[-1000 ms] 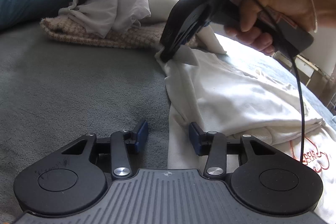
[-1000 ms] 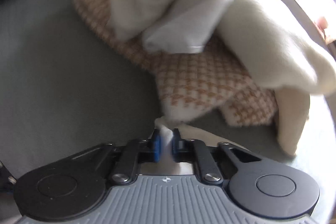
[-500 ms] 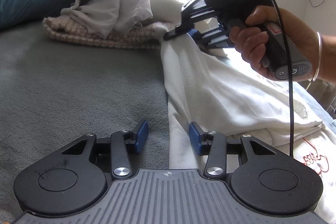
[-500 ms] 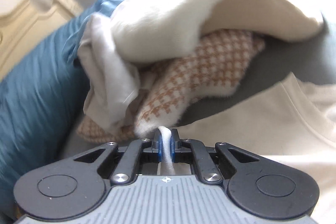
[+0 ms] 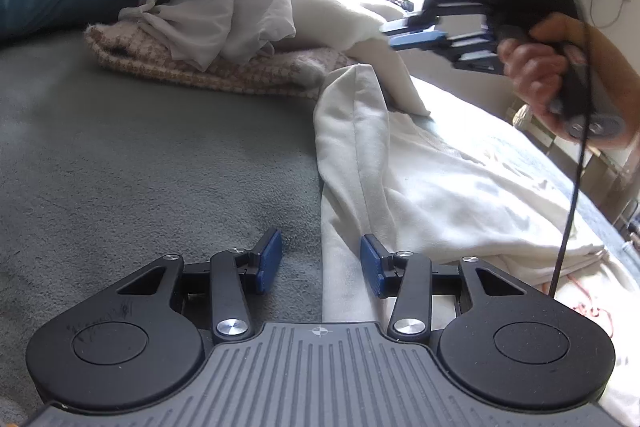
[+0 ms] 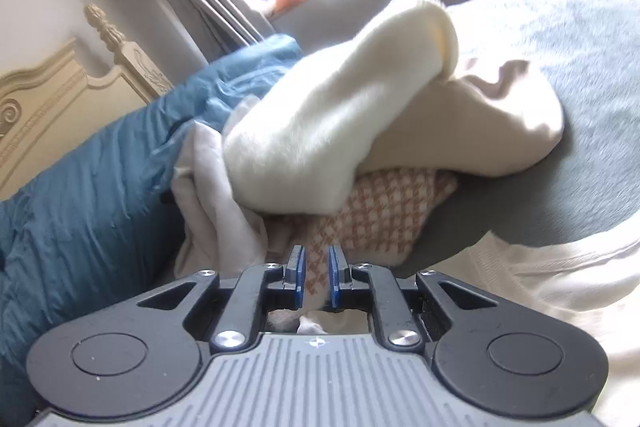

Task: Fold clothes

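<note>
Roughly, line by line:

Bed surface: a grey blanket (image 5: pixel 140 155) carries everything; its near left part lies bare.

White garment: a cream-white top (image 5: pixel 440 187) lies spread over the right half of the blanket, one fold (image 5: pixel 352 115) standing up in a rounded ridge along its left edge. Red-orange print (image 5: pixel 588 303) shows at the near right edge.

Left gripper: the left gripper (image 5: pixel 320 261) is low over the garment's left edge, jaws parted and gripping nothing (the right blue pad (image 5: pixel 370 261) is over white cloth, the left pad (image 5: pixel 269 259) over bare blanket; I cannot tell whether they touch).

Right gripper: the right gripper (image 5: pixel 408 31), held in a hand (image 5: pixel 540 67), is raised above the garment towards the far side of the bed. Its jaws are opening; in the right wrist view (image 6: pixel 314 267) a narrow gap shows between the pads with no cloth pressed there, only a scrap of white fabric (image 6: pixel 310 325) lower down behind them.

Clothes pile: at the far edge, a houndstooth knit (image 5: pixel 224 71) lies under a pale grey garment (image 5: pixel 224 15) and a fluffy white one (image 6: pixel 320 131).

Beyond the pile: a blue duvet (image 6: pixel 80 187), a carved cream headboard (image 6: pixel 48 99) and a bright window.

Cable: a black cable (image 5: pixel 572 187) hangs from the right gripper's handle.
</note>
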Demonstrator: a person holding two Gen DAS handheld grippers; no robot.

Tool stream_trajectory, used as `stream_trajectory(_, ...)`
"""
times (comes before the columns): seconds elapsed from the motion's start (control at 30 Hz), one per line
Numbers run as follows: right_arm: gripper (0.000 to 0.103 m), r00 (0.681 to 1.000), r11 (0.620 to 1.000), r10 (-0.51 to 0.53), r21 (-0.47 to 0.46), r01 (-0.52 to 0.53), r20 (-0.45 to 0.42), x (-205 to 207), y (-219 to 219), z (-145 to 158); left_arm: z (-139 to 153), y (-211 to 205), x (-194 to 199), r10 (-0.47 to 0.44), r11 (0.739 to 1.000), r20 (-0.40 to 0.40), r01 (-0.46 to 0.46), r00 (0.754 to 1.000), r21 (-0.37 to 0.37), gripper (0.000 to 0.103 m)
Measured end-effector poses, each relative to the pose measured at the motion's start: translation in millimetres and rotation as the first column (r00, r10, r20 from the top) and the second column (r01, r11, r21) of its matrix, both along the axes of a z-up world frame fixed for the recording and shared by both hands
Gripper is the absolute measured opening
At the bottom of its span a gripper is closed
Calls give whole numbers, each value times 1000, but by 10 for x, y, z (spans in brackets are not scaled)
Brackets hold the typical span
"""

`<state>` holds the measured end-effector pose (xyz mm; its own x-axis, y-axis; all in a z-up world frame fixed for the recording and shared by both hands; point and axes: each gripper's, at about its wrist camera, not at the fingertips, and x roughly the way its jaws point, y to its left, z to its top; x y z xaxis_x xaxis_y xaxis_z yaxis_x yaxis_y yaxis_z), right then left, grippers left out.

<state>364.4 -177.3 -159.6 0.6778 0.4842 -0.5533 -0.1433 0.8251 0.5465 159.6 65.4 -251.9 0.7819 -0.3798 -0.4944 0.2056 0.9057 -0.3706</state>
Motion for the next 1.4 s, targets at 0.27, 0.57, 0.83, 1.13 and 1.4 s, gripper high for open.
stream_trajectory(0.27, 13, 1000, 983, -24, -183, 27, 19, -735, -681, 298, 73, 117, -57, -78, 995, 2, 78, 997, -58, 51)
stream_trajectory(0.57, 20, 861, 850, -483, -322, 417, -161, -1417, -2399, 1, 62, 20, -48, -81, 997, -26, 81, 996, -3, 51)
stream_trajectory(0.83, 49, 823, 830, -517, -375, 414, -237, -1325, -2615, -431, 56, -84, -102, -69, 994, -6, 70, 998, 79, 51)
stream_trajectory(1.13, 7, 909, 820, -352, -541, 185, -222, -1243, -2251, -359, 22, -167, -144, -61, 989, 25, 57, 998, 134, 51)
stream_trajectory(1.4, 6, 897, 721, -442, -604, 339, -25, -1266, -2378, -65, 77, -152, -135, -74, 991, 4, 73, 997, 115, 56)
